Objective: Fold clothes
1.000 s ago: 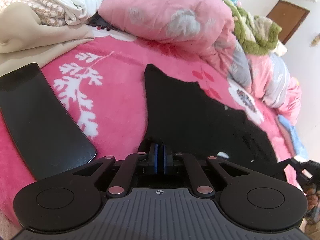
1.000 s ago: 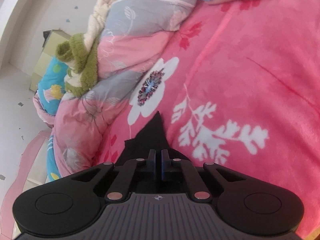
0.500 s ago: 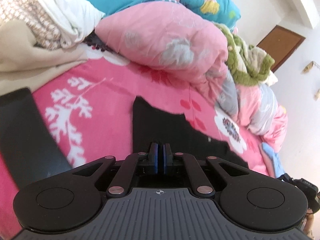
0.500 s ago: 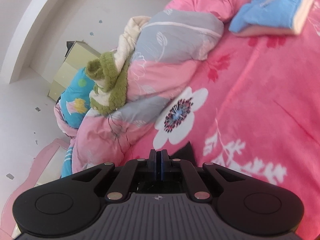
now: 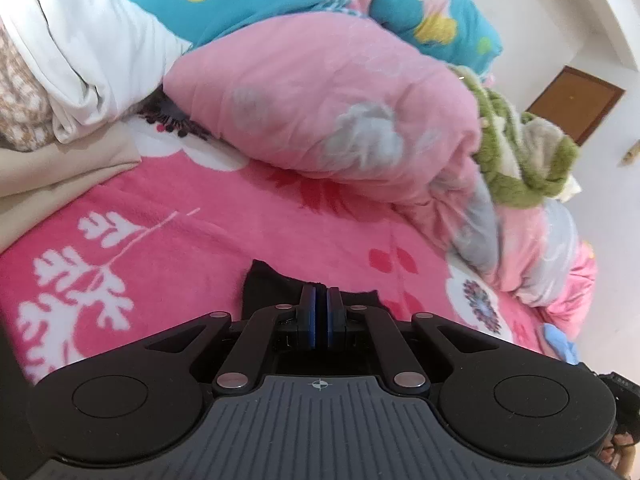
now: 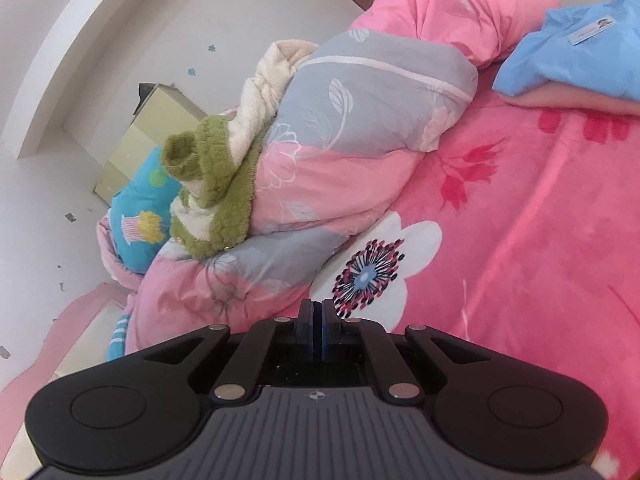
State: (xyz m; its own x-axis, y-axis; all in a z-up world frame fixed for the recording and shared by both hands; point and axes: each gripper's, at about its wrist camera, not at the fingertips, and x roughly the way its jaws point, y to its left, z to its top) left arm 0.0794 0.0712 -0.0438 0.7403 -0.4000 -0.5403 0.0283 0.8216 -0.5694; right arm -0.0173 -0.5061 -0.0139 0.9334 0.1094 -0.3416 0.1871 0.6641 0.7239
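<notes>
A black garment shows only as a small peak and edge around the fingertips in the left wrist view. My left gripper is shut on that edge, raised above the pink flowered blanket. In the right wrist view my right gripper is shut too, with its pads pressed together. The cloth it holds is hidden under the gripper body there. That gripper points at the blanket's white flower, at the foot of the rolled quilt.
A pink quilt roll and a green knit item lie across the back of the bed. Beige cloth and white cloth are piled at the left. A folded blue garment lies at the far right.
Both grippers have tilted up and risen while staying shut. The black garment, broadly spread a second ago, has dropped almost out of the left view and fully out of the right view.
</notes>
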